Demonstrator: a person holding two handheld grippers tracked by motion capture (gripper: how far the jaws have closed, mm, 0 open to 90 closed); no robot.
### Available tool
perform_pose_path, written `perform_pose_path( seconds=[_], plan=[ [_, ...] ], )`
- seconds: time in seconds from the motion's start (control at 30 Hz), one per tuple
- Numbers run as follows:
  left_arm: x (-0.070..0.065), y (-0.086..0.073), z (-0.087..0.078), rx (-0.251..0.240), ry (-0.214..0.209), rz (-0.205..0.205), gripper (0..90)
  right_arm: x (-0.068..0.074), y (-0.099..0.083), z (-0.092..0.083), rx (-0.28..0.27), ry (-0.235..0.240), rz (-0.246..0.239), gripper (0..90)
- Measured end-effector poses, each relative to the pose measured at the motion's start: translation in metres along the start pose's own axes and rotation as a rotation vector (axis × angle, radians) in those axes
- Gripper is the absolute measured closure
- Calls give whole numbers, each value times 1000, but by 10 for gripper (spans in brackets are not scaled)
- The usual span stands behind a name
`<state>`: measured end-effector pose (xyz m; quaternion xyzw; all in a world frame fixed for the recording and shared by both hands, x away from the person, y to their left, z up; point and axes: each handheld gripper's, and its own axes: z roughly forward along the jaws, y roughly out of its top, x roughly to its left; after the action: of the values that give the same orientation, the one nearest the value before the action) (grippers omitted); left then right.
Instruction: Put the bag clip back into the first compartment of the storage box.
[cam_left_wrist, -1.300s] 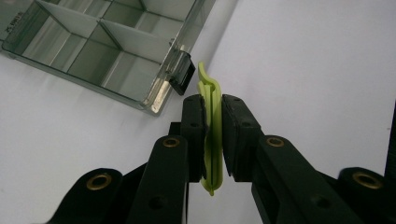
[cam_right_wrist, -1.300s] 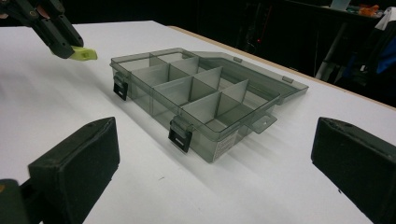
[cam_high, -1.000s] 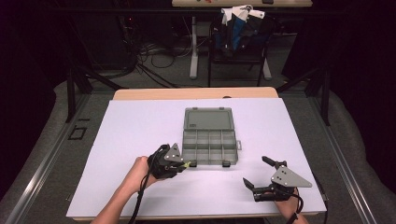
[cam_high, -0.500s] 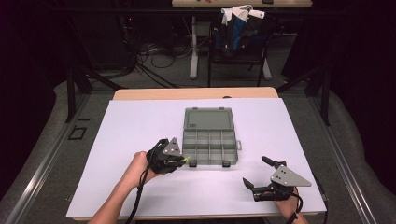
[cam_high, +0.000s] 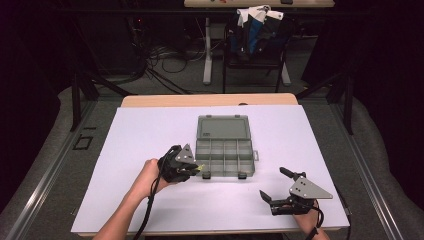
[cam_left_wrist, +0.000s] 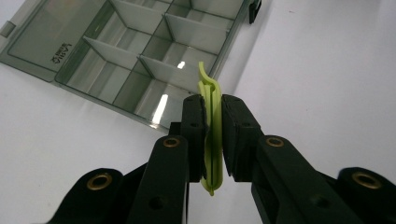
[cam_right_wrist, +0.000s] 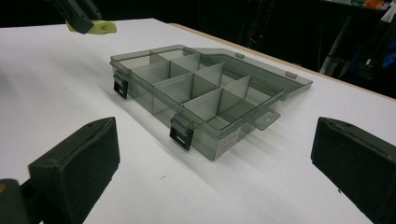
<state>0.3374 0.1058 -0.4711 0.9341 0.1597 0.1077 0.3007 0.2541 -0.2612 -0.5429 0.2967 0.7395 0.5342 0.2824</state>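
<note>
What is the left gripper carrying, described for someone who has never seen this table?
On the white table lies an open grey compartment box. At its near left corner, the left gripper pinches a thin yellow-green plastic clip between its jaws, the only brightly coloured thing on the table.

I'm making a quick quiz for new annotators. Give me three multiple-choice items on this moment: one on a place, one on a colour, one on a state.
1. Where is the left gripper?
A. At the near left corner of the organizer box
B. Over the lid
C. At the table's far edge

2. What colour is the clip it holds?
A. Red
B. Yellow-green
C. Blue

3. How are the right gripper's jaws?
A. Shut on a clip
B. Shut on nothing
C. Open, holding nothing

Answers: 1 A, the high view shows it beside that corner. 2 B, the left gripper view shows yellow-green plastic between the jaws. 3 C, the right gripper view shows both pads wide apart.
</note>
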Motion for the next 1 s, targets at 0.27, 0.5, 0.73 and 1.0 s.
perform_pose_path(
  seconds=[0.27,0.5,0.73,1.0],
  plan=[
    [4,8,1,-6,2,10,801,0,0,-1,0,-3,1,7],
    [6,8,3,-8,2,5,801,1,1,-2,0,-1,-5,7],
    [9,10,1,-16,10,0,801,1,1,-1,-2,-5,-9,7],
    [17,21,-6,7,31,7,801,0,1,1,4,0,-2,7]
  ],
)
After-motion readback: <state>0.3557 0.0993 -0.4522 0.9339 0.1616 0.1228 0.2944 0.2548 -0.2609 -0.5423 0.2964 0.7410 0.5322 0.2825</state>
